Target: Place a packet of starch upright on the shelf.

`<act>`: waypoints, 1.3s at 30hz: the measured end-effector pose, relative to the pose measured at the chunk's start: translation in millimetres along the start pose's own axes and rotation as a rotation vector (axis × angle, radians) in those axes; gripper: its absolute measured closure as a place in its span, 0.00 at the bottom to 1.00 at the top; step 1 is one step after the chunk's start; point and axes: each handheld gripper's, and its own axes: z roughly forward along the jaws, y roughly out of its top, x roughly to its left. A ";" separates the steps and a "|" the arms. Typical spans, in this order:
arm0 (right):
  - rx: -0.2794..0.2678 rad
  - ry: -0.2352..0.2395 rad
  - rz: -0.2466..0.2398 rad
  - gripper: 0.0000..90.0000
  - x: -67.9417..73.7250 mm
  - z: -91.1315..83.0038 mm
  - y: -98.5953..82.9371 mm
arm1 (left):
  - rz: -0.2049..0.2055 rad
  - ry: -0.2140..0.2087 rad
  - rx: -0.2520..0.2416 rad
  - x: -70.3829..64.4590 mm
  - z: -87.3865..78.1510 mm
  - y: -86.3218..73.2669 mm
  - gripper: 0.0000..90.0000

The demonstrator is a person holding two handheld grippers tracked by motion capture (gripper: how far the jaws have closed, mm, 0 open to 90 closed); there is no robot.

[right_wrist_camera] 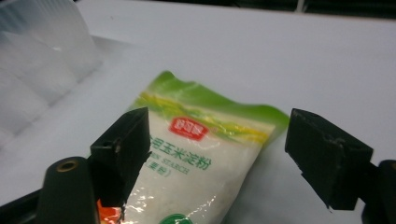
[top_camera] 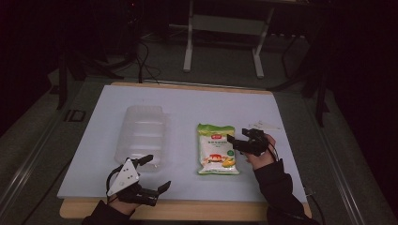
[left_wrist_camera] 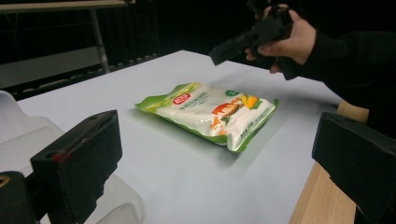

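Observation:
A green and white bag of corn starch [top_camera: 216, 149] lies flat on the white table top [top_camera: 187, 108], right of centre. It also lies in the left gripper view as the bag [left_wrist_camera: 210, 112] and in the right gripper view as the bag [right_wrist_camera: 196, 154]. My right gripper [top_camera: 238, 137] hovers open just right of the bag, and its jaws straddle the bag's upper part from above [right_wrist_camera: 215, 154]. My left gripper [top_camera: 158, 173] is open near the table's front edge, beside the clear plastic container [top_camera: 142, 136], with nothing between its jaws [left_wrist_camera: 215, 158].
The clear container [left_wrist_camera: 28, 140] lies on its side left of the bag. The table's wooden front edge [top_camera: 187, 210] runs along the bottom. A white metal frame [top_camera: 225, 28] stands on the floor beyond the table. Small white scraps [top_camera: 265, 125] lie behind the right hand.

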 end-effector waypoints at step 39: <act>0.256 -0.034 0.020 0.93 6.0 58.2 -11.7 | 0.002 -0.015 0.044 -0.7 5.7 -3.1 0.03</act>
